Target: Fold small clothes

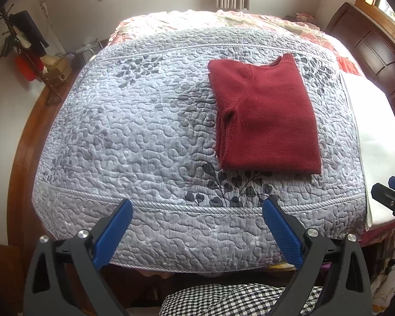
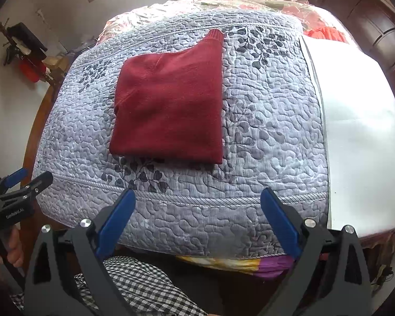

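Both grippers (image 1: pixel 197 205) (image 2: pixel 197 197) agape, empty, sweater (image 1: pixel 263 115) folded

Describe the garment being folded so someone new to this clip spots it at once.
Start at the bed, covered by a grey quilt with a leaf print. On it, beside the white sheet, lies the red sweater, folded into a rectangle with its ribbed collar at the far end. It is the only solid dark red, knitted piece on the quilt.

Both views facing one quilt (image 1: pixel 144 131)
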Available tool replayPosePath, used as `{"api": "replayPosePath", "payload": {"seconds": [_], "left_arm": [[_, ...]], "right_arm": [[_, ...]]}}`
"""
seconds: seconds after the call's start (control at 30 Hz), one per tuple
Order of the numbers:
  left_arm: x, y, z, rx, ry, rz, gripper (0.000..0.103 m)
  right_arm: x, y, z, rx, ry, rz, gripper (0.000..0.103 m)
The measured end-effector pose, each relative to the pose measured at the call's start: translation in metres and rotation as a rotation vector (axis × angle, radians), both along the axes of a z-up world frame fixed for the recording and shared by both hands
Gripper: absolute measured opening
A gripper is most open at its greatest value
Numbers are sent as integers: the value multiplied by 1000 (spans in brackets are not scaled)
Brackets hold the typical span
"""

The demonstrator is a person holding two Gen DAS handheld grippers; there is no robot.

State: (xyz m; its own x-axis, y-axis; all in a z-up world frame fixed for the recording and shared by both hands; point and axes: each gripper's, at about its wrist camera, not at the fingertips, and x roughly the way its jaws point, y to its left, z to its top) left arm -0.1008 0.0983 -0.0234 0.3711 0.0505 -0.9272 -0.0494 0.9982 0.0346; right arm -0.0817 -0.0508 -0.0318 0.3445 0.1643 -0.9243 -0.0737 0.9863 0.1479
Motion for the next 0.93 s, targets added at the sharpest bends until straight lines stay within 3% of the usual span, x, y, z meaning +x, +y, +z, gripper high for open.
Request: {"api": "replayPosePath", "payload": {"seconds": [0.67,0.93], "left_arm": [[5,3,-7,0,21,-3,99],[6,3,-6,14,15,-4,99]], "right_arm": [[2,14,-1,-47,-28,41,95],[7,12,-3,-19,-4,32,95]]}}
